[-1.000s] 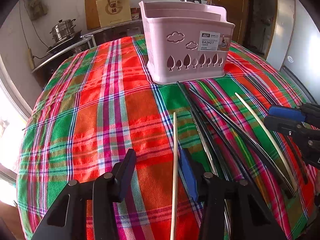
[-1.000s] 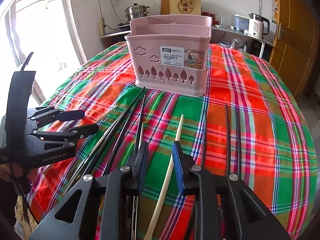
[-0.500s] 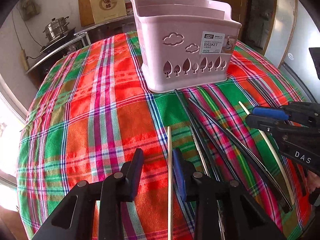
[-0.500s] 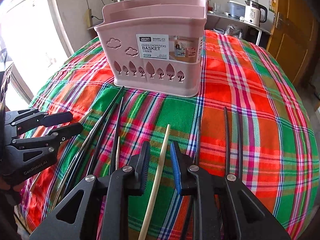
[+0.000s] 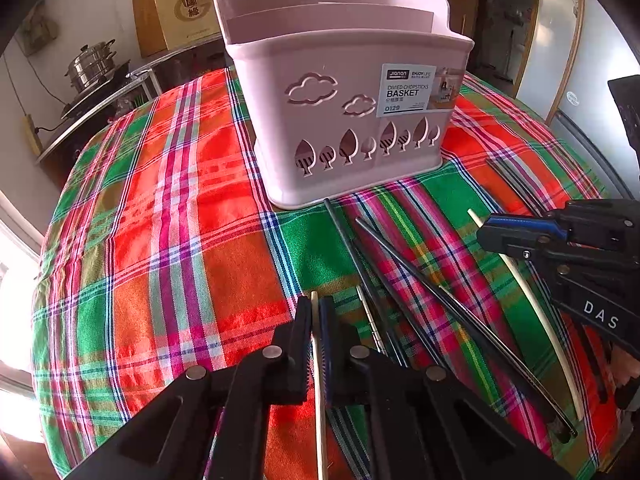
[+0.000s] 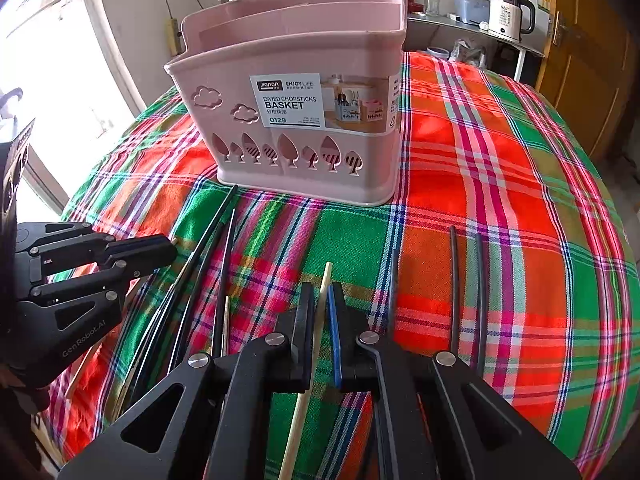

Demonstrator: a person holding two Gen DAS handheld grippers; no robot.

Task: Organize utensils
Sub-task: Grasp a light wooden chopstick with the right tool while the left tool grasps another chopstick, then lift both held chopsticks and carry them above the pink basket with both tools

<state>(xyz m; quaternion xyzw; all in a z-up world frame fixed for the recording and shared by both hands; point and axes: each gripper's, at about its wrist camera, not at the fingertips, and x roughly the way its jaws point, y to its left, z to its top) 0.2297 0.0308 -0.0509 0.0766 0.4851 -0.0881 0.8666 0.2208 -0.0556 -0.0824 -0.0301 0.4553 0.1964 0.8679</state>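
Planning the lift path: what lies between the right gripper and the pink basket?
Only bare plaid tablecloth, seen in the right wrist view, beyond the right gripper toward the pink basket.

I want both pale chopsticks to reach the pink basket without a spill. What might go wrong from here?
1. Each claw, left and right, pinches its pale chopstick near one end, so the long free part could swing or slip in the lift.
2. Black chopsticks lie close beside both grips and could get dragged.
3. The pink basket looks light; a bump might shove it.
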